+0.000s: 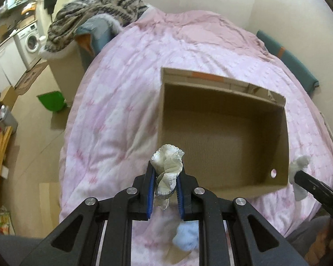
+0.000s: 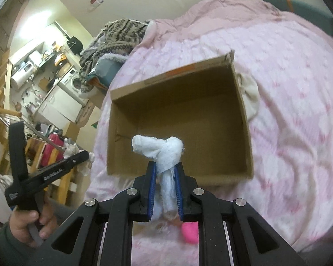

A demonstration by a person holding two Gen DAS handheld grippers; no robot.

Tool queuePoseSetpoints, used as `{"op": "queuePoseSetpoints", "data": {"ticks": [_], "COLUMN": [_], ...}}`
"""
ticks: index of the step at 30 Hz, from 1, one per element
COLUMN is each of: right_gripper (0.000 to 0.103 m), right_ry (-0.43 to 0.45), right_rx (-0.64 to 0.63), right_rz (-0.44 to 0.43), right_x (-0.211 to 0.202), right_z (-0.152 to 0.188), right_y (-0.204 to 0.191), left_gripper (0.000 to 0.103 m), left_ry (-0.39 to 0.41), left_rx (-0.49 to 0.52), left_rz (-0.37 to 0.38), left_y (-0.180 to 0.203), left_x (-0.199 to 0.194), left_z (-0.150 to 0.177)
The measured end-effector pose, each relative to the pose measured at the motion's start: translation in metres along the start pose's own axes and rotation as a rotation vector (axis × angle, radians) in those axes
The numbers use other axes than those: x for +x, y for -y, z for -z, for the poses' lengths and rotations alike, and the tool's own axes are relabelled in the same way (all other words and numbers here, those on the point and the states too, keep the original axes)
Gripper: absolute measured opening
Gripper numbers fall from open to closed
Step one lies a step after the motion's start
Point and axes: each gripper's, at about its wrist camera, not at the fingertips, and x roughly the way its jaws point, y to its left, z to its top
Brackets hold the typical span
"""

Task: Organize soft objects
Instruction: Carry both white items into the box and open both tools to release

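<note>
Both grippers, left (image 1: 166, 175) and right (image 2: 165, 173), clenched rolled socks, the lace-trimmed sock (image 1: 167, 164) and the pale blue sock (image 2: 164, 149); the cardboard box (image 1: 222, 93) lay ahead, so dropping them in probably came next.

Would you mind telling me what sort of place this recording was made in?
It looks like a small one-room flat: a bed under a pink quilt carries an open cardboard box, and a washing machine stands under a cluttered kitchen counter in the same room.
</note>
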Motion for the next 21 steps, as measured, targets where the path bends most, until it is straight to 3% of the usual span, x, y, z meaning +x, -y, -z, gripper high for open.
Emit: {"op": "queuePoseSetpoints", "data": {"ticks": [4,7,13,21], "right_gripper": [0.018,0.018,0.018,0.018], "right_ry": [0.036,0.048,-0.039,-0.096], "right_rx": [-0.029,0.003,0.006,-0.019], "right_rz": [0.028,0.022,0.105,0.142], "right_x": [0.011,0.024,0.05,0.071], "right_z": [-0.012,-0.01,0.002,0.003], "right_y": [0.007,0.02,0.029,0.03], "left_gripper": [0.015,0.016,0.016,0.016], "left_ry": [0.022,0.042,-0.017,-0.02], "left_rx": [0.029,0.083,0.09,0.1], "left_rz": [0.057,0.038,0.038,0.051], "left_y": [0.016,0.028,0.029,0.03], "left_x": [0.015,0.033,0.066,0.073], "left_z": [-0.01,-0.005,0.009,0.014]}}
